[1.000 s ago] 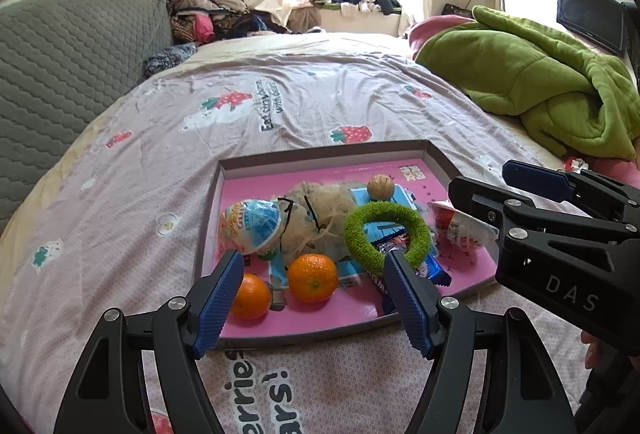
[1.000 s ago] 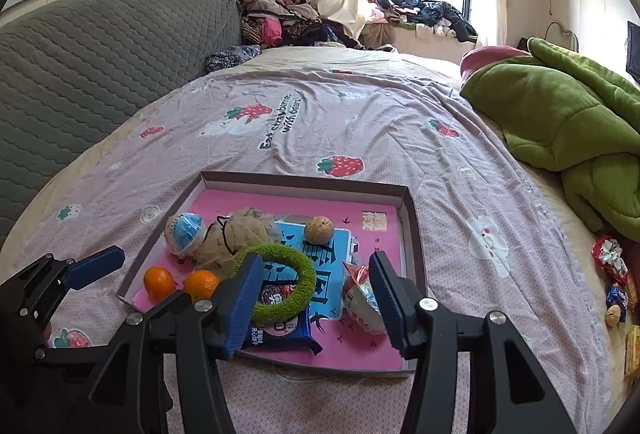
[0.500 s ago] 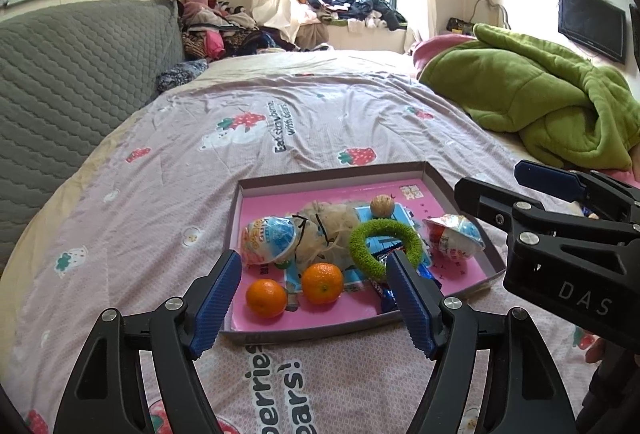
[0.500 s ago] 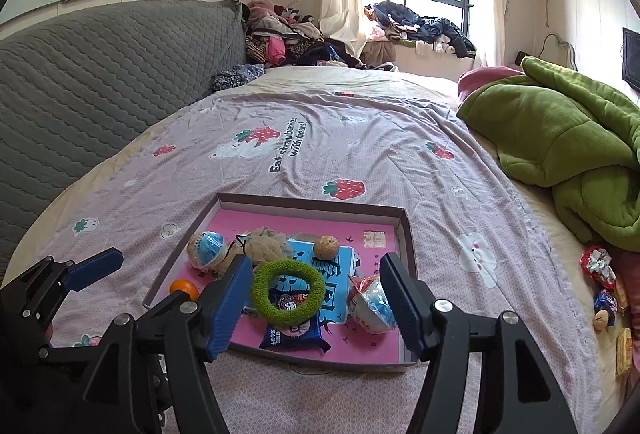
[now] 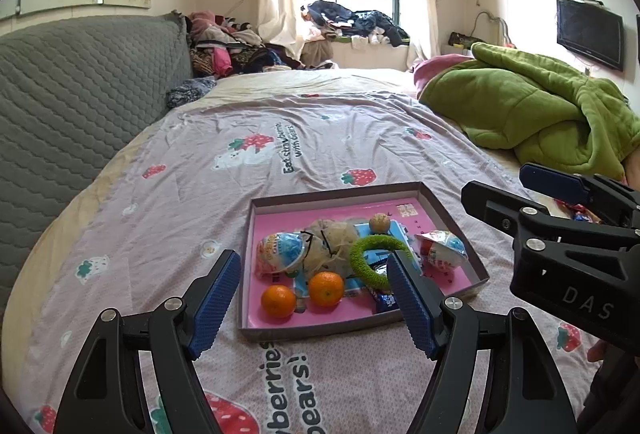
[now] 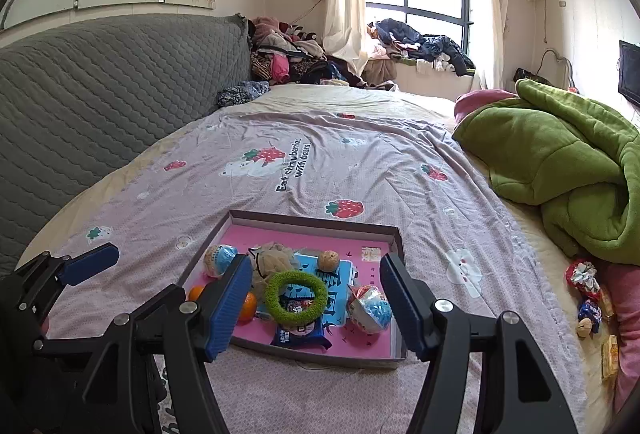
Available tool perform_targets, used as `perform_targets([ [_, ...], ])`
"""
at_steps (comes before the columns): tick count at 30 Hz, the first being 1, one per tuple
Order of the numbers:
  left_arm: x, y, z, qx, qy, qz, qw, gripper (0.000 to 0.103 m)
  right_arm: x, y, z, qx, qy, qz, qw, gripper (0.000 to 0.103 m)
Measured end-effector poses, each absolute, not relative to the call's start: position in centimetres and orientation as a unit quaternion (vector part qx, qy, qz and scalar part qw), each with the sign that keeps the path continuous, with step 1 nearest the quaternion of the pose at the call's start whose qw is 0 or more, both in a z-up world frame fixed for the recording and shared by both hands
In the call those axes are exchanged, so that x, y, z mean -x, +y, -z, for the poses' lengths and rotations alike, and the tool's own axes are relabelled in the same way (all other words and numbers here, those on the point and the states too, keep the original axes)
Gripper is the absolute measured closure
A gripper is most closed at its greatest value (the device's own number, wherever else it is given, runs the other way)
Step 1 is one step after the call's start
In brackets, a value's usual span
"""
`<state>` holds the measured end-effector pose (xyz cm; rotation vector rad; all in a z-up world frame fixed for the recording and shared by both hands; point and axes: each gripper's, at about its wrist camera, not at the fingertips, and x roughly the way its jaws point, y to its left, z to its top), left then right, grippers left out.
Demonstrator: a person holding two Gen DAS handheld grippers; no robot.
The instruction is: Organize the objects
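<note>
Two grippers, left [image 5: 312,298] and right [image 6: 316,308], both jaws wide, empty. I see the tray [image 6: 394,234] lower centre, filled: oranges [image 5: 326,288], ring [image 6: 296,296], eggs. Snacks [image 6: 588,298] at right edge remain.

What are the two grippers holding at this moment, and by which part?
Nothing is held. The left gripper and the right gripper both stand open above the bedsheet, with empty jaws. The green ring lies in the tray.

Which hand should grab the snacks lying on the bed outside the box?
Probably the right gripper: open, empty, and the loose snacks lie on its side of the box, far from the left gripper.
</note>
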<state>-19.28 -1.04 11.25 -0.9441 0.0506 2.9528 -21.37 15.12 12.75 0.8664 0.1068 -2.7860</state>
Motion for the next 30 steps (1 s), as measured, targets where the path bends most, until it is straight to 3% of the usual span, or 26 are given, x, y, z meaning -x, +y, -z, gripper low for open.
perform_targets([
  [30,14.3,-2.6,-13.7,0.293,-0.004,-0.956,-0.009,0.026,15.3,16.8,-13.4,-0.278,0.049,0.953,0.110,0.037],
])
